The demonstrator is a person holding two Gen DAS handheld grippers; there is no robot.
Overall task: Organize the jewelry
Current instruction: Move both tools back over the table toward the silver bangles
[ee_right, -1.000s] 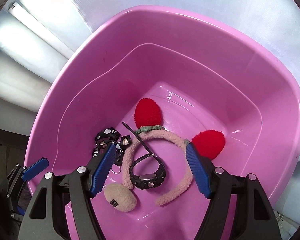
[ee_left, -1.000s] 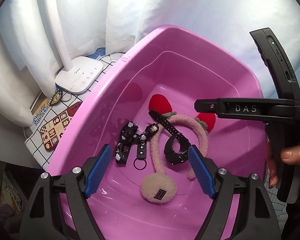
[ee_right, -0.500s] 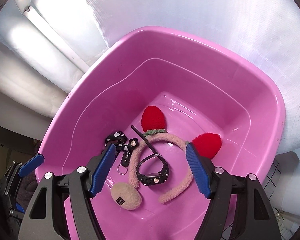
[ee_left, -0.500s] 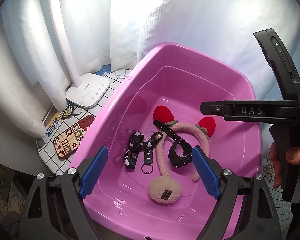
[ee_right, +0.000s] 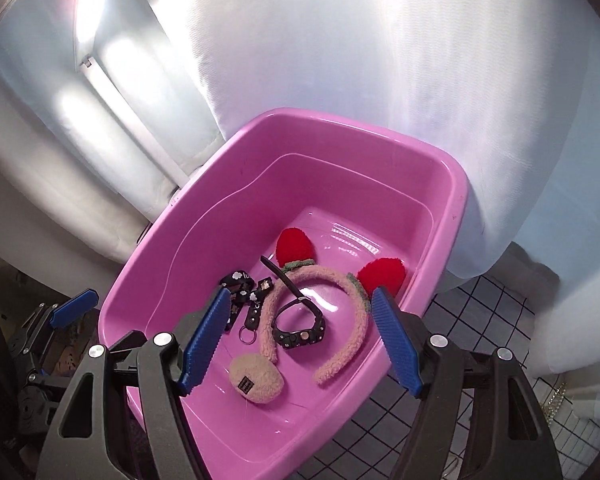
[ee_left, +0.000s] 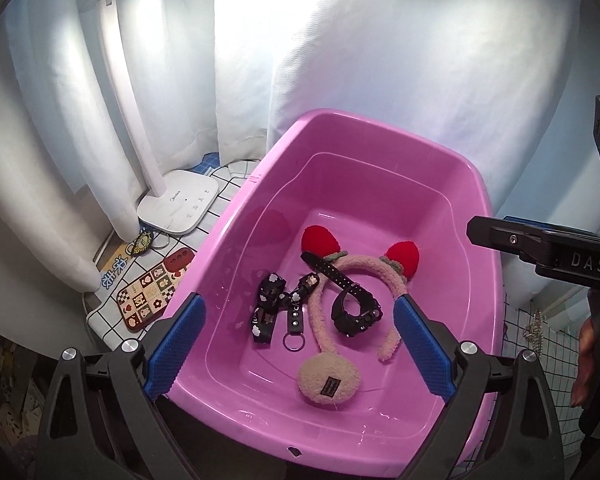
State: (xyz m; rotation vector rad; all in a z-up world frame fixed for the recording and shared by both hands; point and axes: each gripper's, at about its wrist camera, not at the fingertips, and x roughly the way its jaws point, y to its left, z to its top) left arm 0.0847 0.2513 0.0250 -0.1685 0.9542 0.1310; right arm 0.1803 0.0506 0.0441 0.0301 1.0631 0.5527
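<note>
1. Jewelry status: everything I can count sits in the pink tub [ee_left: 476,184] on the desk [ee_right: 480,312], which has a grid cloth. A plush headband [ee_left: 376,268] with red ears arcs across the tub floor, a black watch [ee_left: 356,312] lies inside its curve, and a black keychain strap [ee_left: 276,304] with a metal ring is just left of it.
2. Left gripper [ee_left: 300,344] hangs over the near rim, empty, with its jaws opening right now. Nothing between the blue pads, only the tub floor beyond them.
3. Right gripper [ee_right: 296,340] is parted too and holds nothing. It points down at the watch and headband from above.
4. My guess on why it's all piled together: the tub is the collection spot, so pieces get dropped loosely, not arranged.
5. Off to the right, on the cloth, something beaded or chain-like [ee_right: 556,400] glints. Too small to call, but it could be the next pickup.
6. Lamp base [ee_left: 178,208] and a patterned case [ee_left: 148,300] sit left of the tub.
</note>
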